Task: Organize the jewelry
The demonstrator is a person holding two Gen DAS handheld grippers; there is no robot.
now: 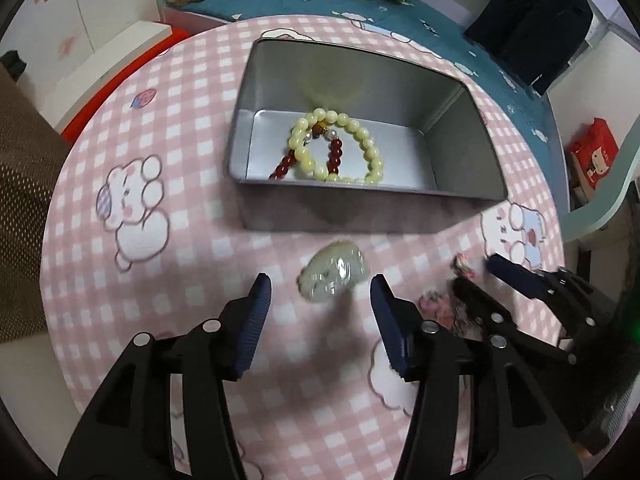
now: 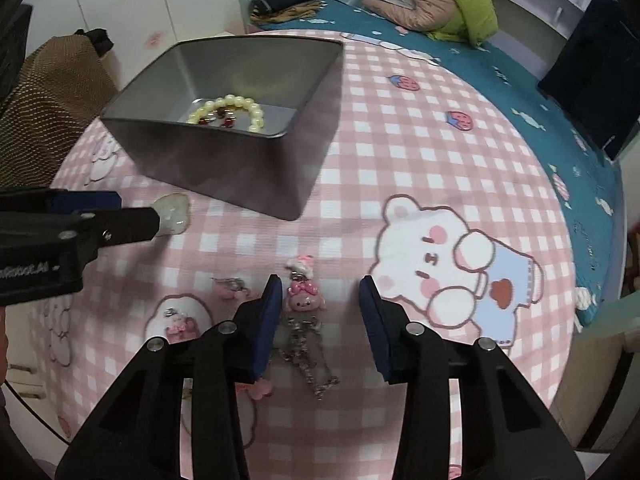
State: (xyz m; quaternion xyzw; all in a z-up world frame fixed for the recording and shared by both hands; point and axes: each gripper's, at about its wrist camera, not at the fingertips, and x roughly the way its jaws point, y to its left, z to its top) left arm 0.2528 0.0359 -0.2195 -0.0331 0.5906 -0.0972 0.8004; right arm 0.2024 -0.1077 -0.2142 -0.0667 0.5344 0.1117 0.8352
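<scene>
On a round table under a pink checked cloth [image 1: 192, 240] printed with cartoon bears: two hand-held grippers side by side, both pointing steeply down.

Nearest, left gripper [image 1: 320, 296], jaws parted, nothing clamped; just past its tips, a pale green stone pendant [image 1: 334, 276] lying on the cloth, between the lines of the two fingers but touched by neither pad. Seen from the right wrist, one black finger of that gripper reaching in front of the pendant's edge.

Beside it, right gripper [image 2: 319, 294], jaws partly open, gripping nothing; between its fingers, close against the left pad, a pink bear charm [image 2: 304, 298] on a metal chain [image 2: 306, 356] trailing back toward the camera. Whether pad and charm touch: cannot tell. To the left of that, two more small pink charms [image 2: 180, 324] flat on the cloth.

Further off, a grey metal tin [image 1: 352, 208], lidless, holding a cream bead bracelet [image 1: 340, 146] overlapping a dark red bead bracelet [image 1: 334, 158].

Beyond the table, a bed with a teal sheet [image 2: 520, 76] and heaped clothes.
</scene>
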